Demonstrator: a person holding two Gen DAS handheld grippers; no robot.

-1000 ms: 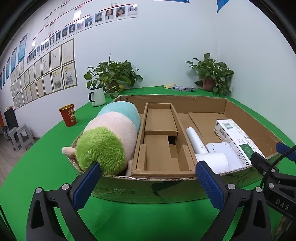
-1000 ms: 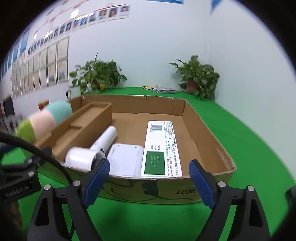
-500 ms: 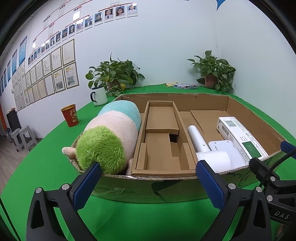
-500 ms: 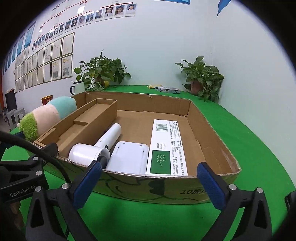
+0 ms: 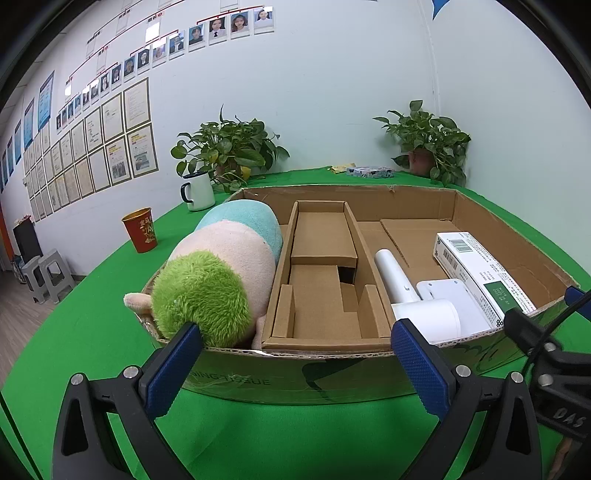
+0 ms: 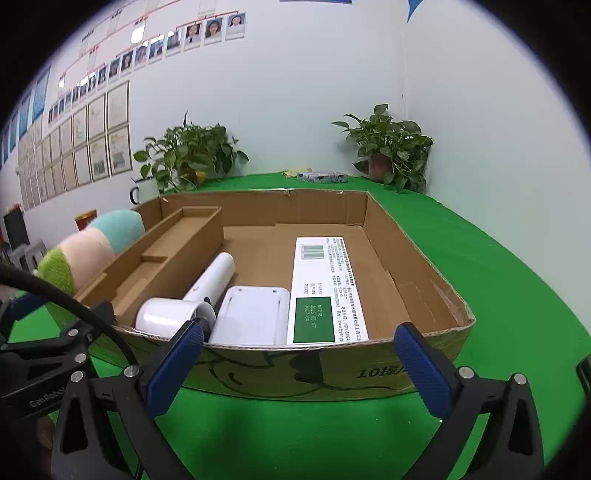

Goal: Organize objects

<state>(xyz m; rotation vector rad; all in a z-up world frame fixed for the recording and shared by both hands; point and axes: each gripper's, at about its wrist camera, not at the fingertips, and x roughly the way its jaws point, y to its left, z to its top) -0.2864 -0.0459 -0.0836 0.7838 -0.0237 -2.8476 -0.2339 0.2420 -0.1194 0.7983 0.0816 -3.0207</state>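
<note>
On the green table [image 5: 92, 332] a shallow brown cardboard tray [image 6: 417, 258] holds a pastel striped plush toy [image 5: 221, 266] at left, a cardboard insert [image 5: 325, 280], a white hair dryer [image 6: 199, 295], and a white barcoded carton [image 6: 325, 284] at right, while the left gripper [image 5: 295, 358] and right gripper [image 6: 299, 362] hover at its near wall with jaws wide apart and empty, the right's having just finished opening.

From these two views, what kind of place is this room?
Probably an office or company workspace: rows of framed certificates and staff portrait photos line the wall, with potted plants on the green-covered table.
</note>
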